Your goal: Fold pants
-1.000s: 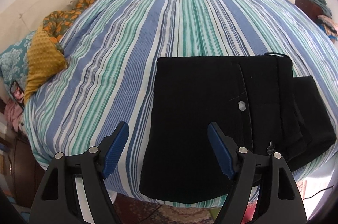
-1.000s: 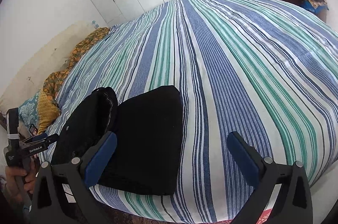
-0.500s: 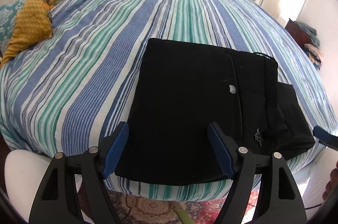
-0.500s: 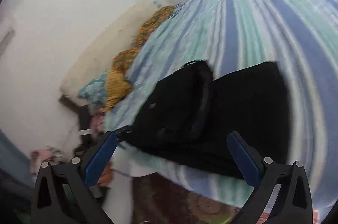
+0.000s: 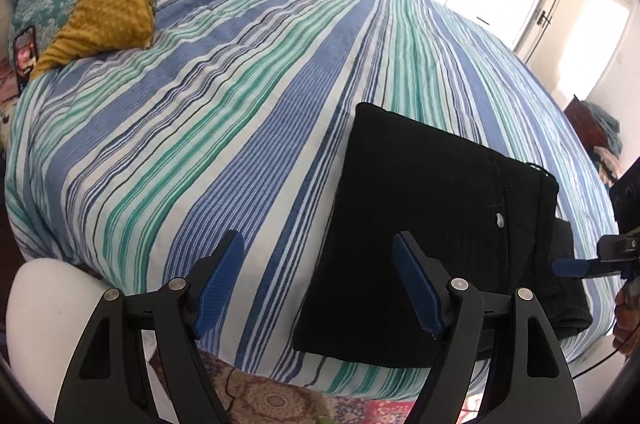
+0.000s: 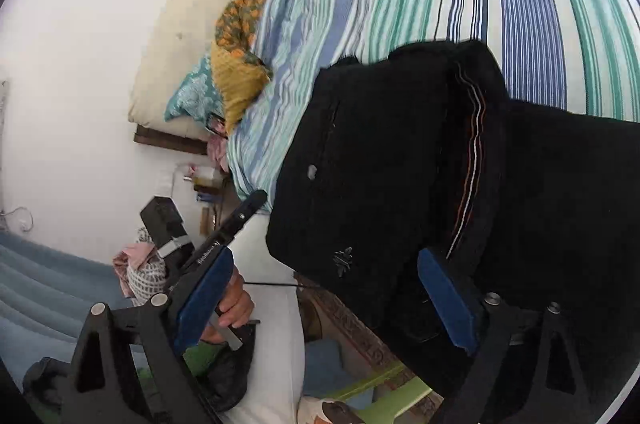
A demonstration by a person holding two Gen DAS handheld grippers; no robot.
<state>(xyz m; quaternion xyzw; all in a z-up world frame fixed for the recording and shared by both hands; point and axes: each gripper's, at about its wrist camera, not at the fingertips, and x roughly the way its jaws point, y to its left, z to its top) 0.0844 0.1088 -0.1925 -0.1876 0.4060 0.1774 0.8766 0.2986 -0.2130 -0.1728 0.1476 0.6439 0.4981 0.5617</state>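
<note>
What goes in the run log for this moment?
pants: folded, on bed | left gripper: open, empty | right gripper: open, jaws just closing, empty, at pants edge

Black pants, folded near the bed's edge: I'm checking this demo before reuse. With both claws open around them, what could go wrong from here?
1. The folded black pants lie at the striped bed's near edge; a push from the left claw could slide them off.
2. The right claw, whose jaws have just been closing with nothing gripped, sits by the stacked layers and may pinch only the top one, undoing the fold.
</note>
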